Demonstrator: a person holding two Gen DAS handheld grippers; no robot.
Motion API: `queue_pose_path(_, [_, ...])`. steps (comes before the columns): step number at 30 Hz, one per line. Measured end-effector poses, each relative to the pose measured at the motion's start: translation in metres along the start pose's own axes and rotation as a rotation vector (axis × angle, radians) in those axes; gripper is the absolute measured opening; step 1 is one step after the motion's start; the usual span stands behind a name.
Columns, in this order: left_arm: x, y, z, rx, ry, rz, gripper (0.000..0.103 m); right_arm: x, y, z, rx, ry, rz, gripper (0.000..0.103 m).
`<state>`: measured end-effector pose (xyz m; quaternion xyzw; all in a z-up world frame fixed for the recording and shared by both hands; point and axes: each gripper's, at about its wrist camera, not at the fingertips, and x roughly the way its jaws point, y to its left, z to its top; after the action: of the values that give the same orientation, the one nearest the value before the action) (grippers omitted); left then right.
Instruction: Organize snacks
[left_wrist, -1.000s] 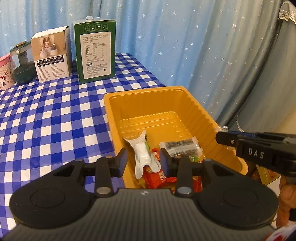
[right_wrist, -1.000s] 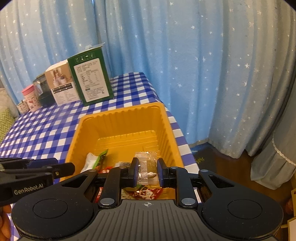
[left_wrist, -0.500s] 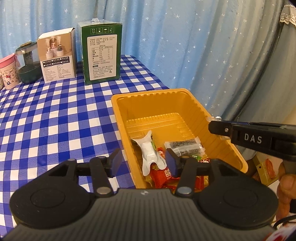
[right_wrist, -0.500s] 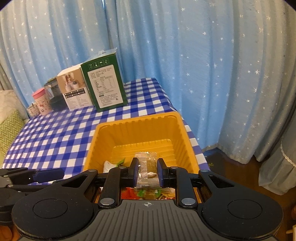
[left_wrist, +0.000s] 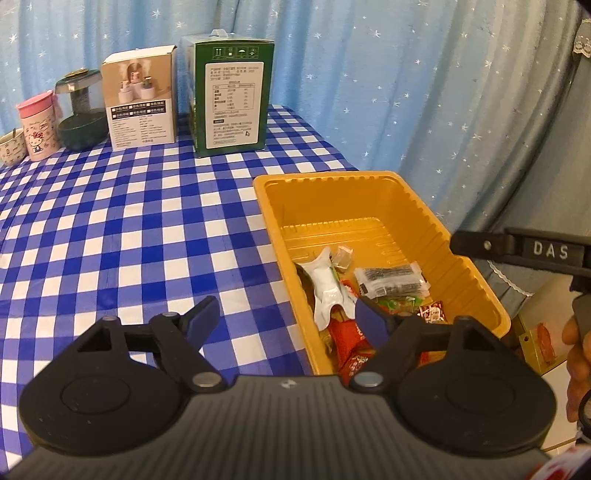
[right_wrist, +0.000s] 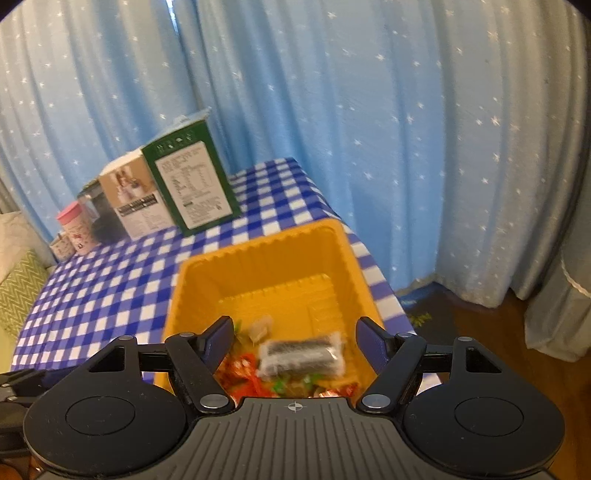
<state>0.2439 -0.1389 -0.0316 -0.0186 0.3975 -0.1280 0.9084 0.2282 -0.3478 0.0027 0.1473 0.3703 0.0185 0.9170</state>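
A yellow tray (left_wrist: 369, 177) sits on the checked table at its right edge and holds several snack packets: a white pouch (left_wrist: 325, 284), a clear packet with dark contents (left_wrist: 391, 280), red wrappers (left_wrist: 347, 343) and a small clear packet (left_wrist: 343, 256). My left gripper (left_wrist: 288, 319) is open and empty above the tray's near left wall. My right gripper (right_wrist: 297, 338) is open and empty above the tray (right_wrist: 258, 251); the dark packet (right_wrist: 301, 354) and the small clear packet (right_wrist: 260, 328) lie below it. The right gripper's finger also shows in the left wrist view (left_wrist: 517, 249).
A green carton (left_wrist: 231, 99), a white box (left_wrist: 142, 103), a dark jar (left_wrist: 79, 110), a pink cup (left_wrist: 38, 125) and a small mug (left_wrist: 11, 149) stand at the table's back. Blue star curtains hang behind. The table edge runs just right of the tray.
My right gripper has opened and let go of the small clear packet, which now lies in the tray. My left gripper has opened wider. Both have pulled back and up.
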Motion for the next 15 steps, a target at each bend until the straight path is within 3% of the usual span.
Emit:
queue_pose_path(4, [-0.009, 0.002, -0.004, -0.009, -0.013, 0.017, 0.089, -0.010, -0.005, -0.010, 0.012, 0.013, -0.022, 0.073])
queue_pose_path(15, [-0.051, 0.002, -0.012, -0.022, -0.055, 0.053, 0.102, -0.047, 0.004, -0.027, 0.013, 0.018, -0.027, 0.073])
